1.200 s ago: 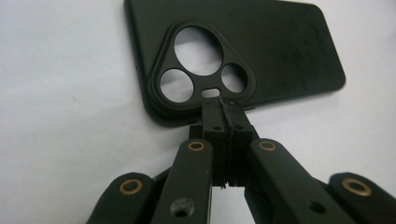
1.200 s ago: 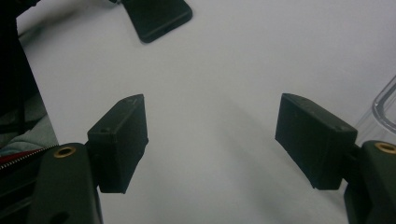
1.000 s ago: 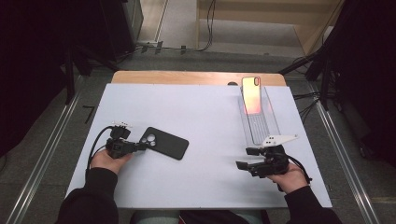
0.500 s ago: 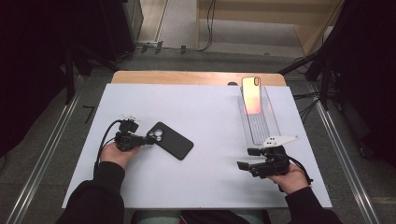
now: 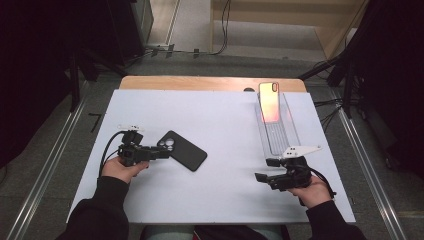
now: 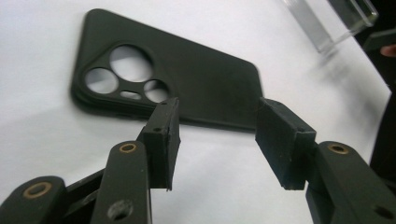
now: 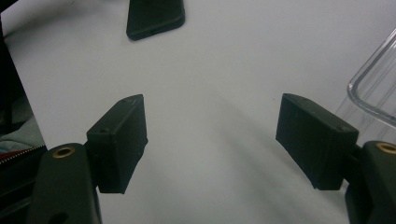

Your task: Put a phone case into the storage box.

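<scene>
A black phone case [image 5: 183, 150] lies flat on the white table, back up, with its camera cut-outs toward my left gripper [image 5: 163, 152]. That gripper is open, its tips at the case's near edge [image 6: 187, 79] and nothing between them [image 6: 215, 122]. My right gripper [image 5: 263, 170] rests near the table's front right, open and empty [image 7: 210, 128], pointing left toward the case [image 7: 155, 16]. A phone [image 5: 269, 102] with an orange-lit screen leans in the far end of a clear tray [image 5: 287, 134].
The clear tray's corner shows close beside the right gripper [image 7: 373, 91] and far off in the left gripper view [image 6: 336, 23]. A wooden strip [image 5: 200, 83] borders the table's far edge. Metal rails run along both sides of the table.
My left gripper has moved right and slightly forward, and the case lies a little further right than a second ago. The right gripper has stayed in place.
</scene>
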